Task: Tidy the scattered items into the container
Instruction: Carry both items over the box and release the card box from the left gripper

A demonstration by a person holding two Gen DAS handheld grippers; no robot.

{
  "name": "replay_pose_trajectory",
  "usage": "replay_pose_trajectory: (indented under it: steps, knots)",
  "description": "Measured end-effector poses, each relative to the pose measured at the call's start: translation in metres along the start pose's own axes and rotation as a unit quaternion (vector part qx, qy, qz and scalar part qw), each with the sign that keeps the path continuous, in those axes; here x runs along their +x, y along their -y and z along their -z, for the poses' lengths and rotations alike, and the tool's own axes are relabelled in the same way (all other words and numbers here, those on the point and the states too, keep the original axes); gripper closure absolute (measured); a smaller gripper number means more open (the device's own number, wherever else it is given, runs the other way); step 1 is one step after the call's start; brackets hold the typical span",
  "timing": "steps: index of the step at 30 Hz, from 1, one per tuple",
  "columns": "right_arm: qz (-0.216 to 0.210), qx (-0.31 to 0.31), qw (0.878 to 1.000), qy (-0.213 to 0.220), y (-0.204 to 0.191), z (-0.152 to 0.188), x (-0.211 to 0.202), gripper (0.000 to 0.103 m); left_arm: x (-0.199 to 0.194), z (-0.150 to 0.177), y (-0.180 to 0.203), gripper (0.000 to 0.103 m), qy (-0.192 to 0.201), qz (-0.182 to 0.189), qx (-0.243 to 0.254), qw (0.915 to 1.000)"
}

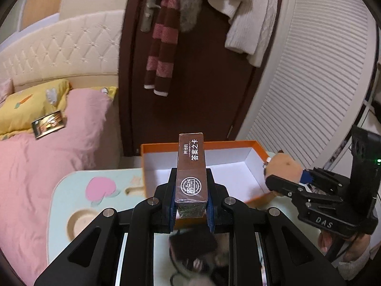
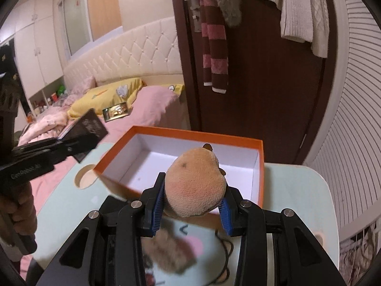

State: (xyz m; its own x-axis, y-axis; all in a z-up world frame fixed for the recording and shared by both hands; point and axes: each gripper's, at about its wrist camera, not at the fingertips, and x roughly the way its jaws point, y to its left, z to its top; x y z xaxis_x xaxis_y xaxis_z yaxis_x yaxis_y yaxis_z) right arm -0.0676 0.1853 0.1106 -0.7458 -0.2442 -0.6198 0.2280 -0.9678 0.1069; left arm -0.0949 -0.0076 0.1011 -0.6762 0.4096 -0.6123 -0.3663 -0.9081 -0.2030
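My left gripper (image 1: pixel 191 190) is shut on a brown card box (image 1: pixel 191 157) with white print, which stands on end between the blue pads. It hangs in front of the near wall of an empty orange box (image 1: pixel 238 145) with a white inside. In the right wrist view my right gripper (image 2: pixel 194 190) is shut on a tan plush toy (image 2: pixel 195 181), just before the orange box (image 2: pixel 190 134). Off to the left there, the left gripper (image 2: pixel 71 143) holds the card box (image 2: pixel 90 128). The left wrist view shows the right gripper (image 1: pixel 289 178) with the plush toy (image 1: pixel 283 166) at the box's right wall.
The orange box stands on a small mint-green table (image 1: pixel 71 190) with round cut-outs and a pink heart. A bed with a pink duvet (image 1: pixel 35 166) and a picture card (image 1: pixel 48 124) lies left. A brown door (image 1: pixel 202 83) hung with scarves stands behind, slatted doors (image 1: pixel 309 83) to the right.
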Motion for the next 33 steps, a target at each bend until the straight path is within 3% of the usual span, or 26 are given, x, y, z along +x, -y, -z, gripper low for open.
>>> replay_pose_trajectory:
  steps: [9,22,25,26,27,30,33]
  knots:
    - [-0.006,0.000,1.000,-0.028,0.002,-0.003,0.033,0.065,0.047,-0.004,-0.003,0.082,-0.038,0.006,-0.013,0.9992]
    - [-0.007,-0.003,0.999,-0.040,0.002,-0.004,0.047,0.061,0.061,0.005,-0.008,0.080,-0.056,0.009,-0.021,0.9982]
    - [-0.003,-0.002,0.999,-0.038,0.002,-0.005,0.047,0.054,0.057,0.005,-0.009,0.052,-0.050,0.016,-0.028,0.9982]
    - [-0.001,-0.002,0.999,-0.040,0.002,-0.004,0.047,0.048,0.054,0.005,-0.009,0.034,-0.047,0.015,-0.030,0.9983]
    - [0.000,-0.002,0.999,-0.041,0.001,-0.004,0.047,0.047,0.051,0.006,-0.009,0.027,-0.041,0.011,-0.032,0.9986]
    - [0.003,0.000,0.999,-0.037,0.001,-0.004,0.043,0.047,0.038,0.007,-0.007,0.026,-0.017,0.011,-0.035,0.9992]
    - [0.002,0.006,1.000,-0.031,0.001,-0.005,0.035,0.047,0.027,0.009,-0.005,0.026,-0.020,0.018,-0.037,0.9990]
